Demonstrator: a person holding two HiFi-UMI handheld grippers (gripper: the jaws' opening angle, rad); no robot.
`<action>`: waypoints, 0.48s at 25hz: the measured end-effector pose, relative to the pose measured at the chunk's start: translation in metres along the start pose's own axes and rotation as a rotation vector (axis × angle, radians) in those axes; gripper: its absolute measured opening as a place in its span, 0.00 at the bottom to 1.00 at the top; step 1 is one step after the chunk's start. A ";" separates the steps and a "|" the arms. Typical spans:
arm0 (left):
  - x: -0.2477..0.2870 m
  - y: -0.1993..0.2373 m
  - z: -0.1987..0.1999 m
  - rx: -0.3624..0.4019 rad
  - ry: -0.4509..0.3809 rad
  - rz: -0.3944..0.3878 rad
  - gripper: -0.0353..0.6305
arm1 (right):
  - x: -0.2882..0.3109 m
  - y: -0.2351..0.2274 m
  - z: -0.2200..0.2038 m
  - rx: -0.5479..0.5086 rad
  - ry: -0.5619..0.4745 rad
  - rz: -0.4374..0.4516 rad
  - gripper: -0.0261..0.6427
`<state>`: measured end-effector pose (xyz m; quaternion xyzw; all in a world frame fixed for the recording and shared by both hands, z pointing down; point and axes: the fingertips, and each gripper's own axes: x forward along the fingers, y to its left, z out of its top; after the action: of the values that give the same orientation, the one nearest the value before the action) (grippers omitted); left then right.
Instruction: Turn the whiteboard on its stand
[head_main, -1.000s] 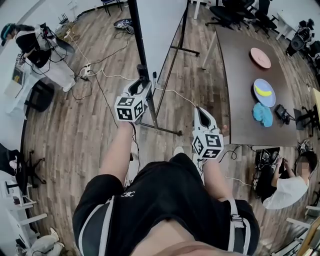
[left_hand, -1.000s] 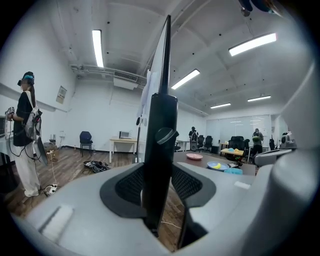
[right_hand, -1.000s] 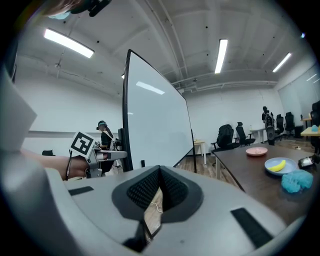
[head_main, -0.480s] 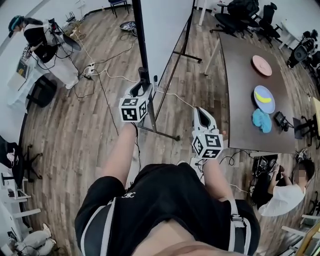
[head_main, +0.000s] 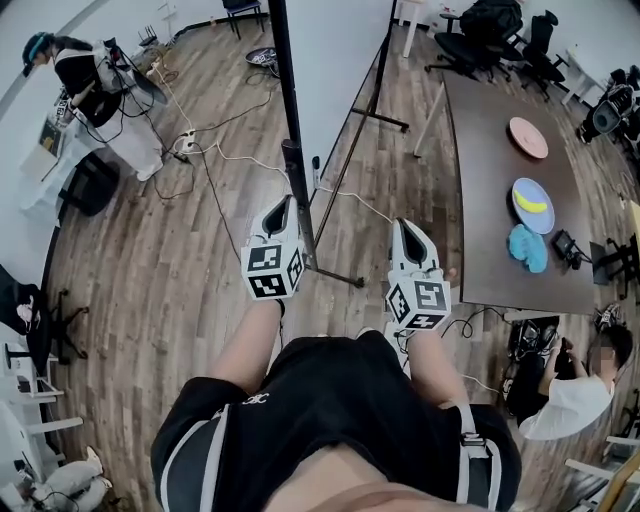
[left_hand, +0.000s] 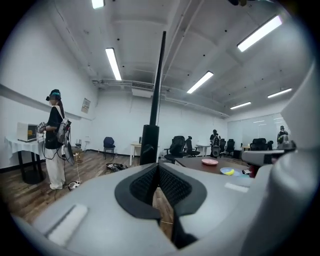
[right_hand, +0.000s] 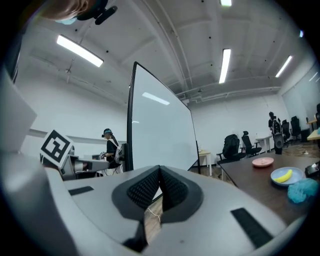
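The whiteboard (head_main: 335, 60) stands on its black-framed stand at the top middle of the head view, its near post (head_main: 287, 110) running down to a foot bar on the wood floor. My left gripper (head_main: 283, 207) sits just short of that post with its jaws shut on nothing. In the left gripper view the post (left_hand: 159, 85) and its black bracket (left_hand: 149, 145) rise straight ahead of the left gripper (left_hand: 158, 167). My right gripper (head_main: 405, 228) hangs to the right, clear of the stand and shut. From the right gripper (right_hand: 160, 172) the board's white face (right_hand: 160, 135) shows.
A dark table (head_main: 495, 200) at the right carries a pink plate (head_main: 528, 138), a blue plate with a banana (head_main: 533, 195) and a blue cloth (head_main: 527, 248). Cables (head_main: 215, 150) trail across the floor. One person (head_main: 80, 70) stands far left, another (head_main: 570, 390) sits at the right.
My left gripper has drawn back from the stand's post toward my body, and its jaws, earlier open at the post, have closed. The right gripper has barely moved.
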<state>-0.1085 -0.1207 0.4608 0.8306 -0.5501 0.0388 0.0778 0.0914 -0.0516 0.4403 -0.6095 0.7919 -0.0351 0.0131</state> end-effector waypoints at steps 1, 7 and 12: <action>-0.004 -0.005 -0.003 0.016 -0.006 -0.003 0.07 | 0.001 0.001 0.002 0.005 -0.018 -0.009 0.05; -0.019 -0.021 -0.027 0.001 0.005 -0.059 0.07 | 0.002 0.015 -0.005 -0.030 -0.029 -0.011 0.05; -0.023 -0.022 -0.019 0.008 -0.025 -0.070 0.07 | 0.003 0.021 -0.009 -0.013 -0.012 0.001 0.05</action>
<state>-0.0973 -0.0879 0.4738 0.8499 -0.5216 0.0280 0.0686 0.0695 -0.0490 0.4484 -0.6094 0.7923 -0.0264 0.0139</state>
